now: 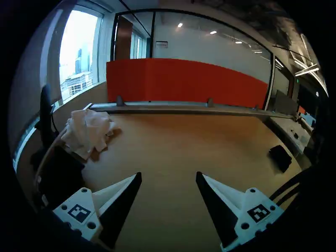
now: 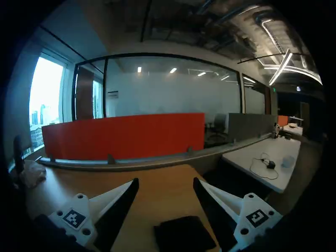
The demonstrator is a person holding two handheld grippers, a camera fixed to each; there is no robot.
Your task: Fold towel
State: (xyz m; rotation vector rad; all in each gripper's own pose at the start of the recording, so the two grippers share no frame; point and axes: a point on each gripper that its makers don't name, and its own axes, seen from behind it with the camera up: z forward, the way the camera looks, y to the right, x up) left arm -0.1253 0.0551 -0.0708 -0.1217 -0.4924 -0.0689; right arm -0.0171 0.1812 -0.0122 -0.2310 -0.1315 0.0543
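While both grippers (image 1: 168, 178) (image 2: 165, 185) hover with jaws apart and empty, grabbing the crumpled towel (image 1: 89, 131) blindly could pinch 2 layers together.

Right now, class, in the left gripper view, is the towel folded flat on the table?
No, the towel lies crumpled in a heap at the far left of the table, apart from the open left claw.

Desk (image 1: 176, 138), orange partition (image 1: 185, 82), perhaps frosted glass (image 1: 201, 44)

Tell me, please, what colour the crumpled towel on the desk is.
The towel is white, shown best in the left gripper view.
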